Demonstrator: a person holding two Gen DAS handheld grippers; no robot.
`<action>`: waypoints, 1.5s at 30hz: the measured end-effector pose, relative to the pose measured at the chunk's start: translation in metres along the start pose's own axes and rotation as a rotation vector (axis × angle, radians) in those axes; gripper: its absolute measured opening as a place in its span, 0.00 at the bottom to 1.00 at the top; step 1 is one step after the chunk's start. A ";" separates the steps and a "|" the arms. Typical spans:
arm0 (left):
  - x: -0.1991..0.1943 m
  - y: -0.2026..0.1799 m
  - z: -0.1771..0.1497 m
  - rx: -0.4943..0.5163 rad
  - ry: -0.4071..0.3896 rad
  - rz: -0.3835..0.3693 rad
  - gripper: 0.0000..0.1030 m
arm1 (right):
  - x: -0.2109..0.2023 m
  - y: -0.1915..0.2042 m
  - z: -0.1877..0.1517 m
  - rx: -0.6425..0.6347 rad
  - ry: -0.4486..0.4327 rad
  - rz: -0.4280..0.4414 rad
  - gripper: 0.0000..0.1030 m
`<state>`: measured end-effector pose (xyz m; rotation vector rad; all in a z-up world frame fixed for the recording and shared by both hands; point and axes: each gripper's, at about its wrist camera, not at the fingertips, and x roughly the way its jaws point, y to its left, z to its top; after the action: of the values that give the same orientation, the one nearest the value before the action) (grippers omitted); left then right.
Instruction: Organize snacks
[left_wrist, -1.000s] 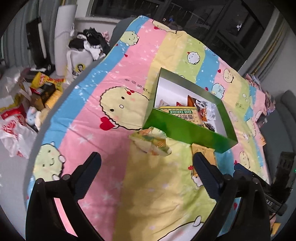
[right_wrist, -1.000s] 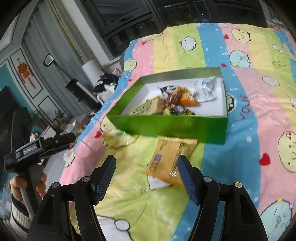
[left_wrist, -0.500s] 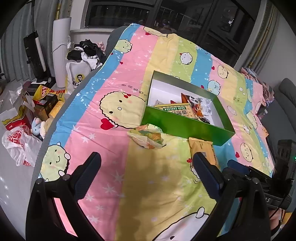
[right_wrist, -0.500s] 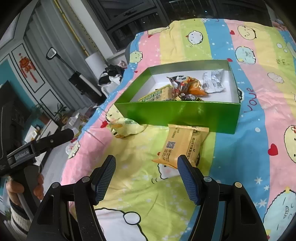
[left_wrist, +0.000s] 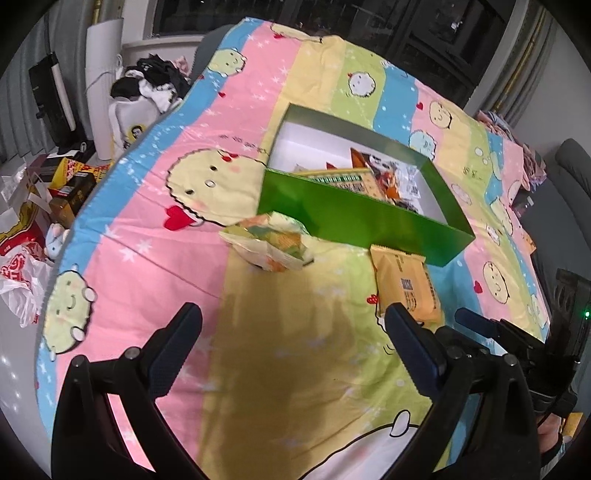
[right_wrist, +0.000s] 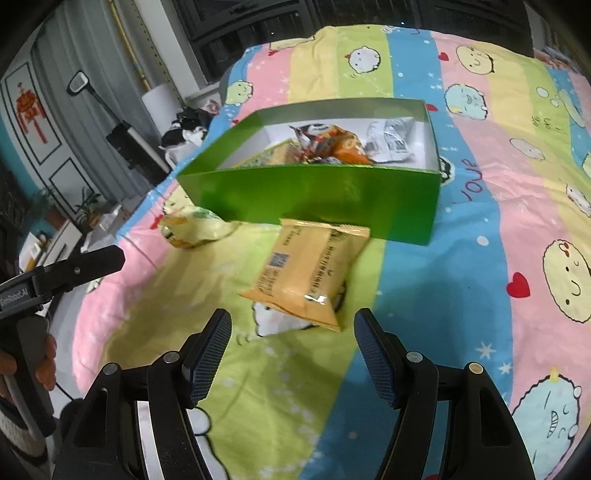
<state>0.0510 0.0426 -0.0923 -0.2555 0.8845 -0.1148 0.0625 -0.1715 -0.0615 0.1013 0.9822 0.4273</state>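
1. A bed cover (right_wrist: 480, 192) with coloured stripes and cartoon faces is spread over the whole frame.
2. A green box (right_wrist: 314, 195) with several snacks inside is seen at the upper centre.
3. An orange snack packet (right_wrist: 306, 273) is laid just below the box, and a pale yellow packet (left_wrist: 269, 243) at its lower left corner.
4. The right gripper (right_wrist: 291, 354) is held with jaws wide and empty below the orange packet.
5. The left gripper (left_wrist: 291, 350) is seen with jaws wide and empty too.

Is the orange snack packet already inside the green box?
No, the orange snack packet lies on the bedsheet in front of the green box.
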 end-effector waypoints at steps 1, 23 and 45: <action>0.003 -0.002 0.000 0.003 0.007 -0.003 0.97 | 0.001 -0.002 0.000 0.002 0.003 -0.001 0.68; 0.077 -0.076 0.006 0.112 0.160 -0.239 0.86 | 0.024 -0.013 0.001 -0.063 0.016 -0.002 0.68; 0.108 -0.096 0.017 0.149 0.224 -0.272 0.53 | 0.042 -0.012 0.013 -0.090 0.034 0.092 0.56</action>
<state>0.1324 -0.0688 -0.1375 -0.2251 1.0551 -0.4682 0.0973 -0.1645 -0.0905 0.0584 0.9930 0.5580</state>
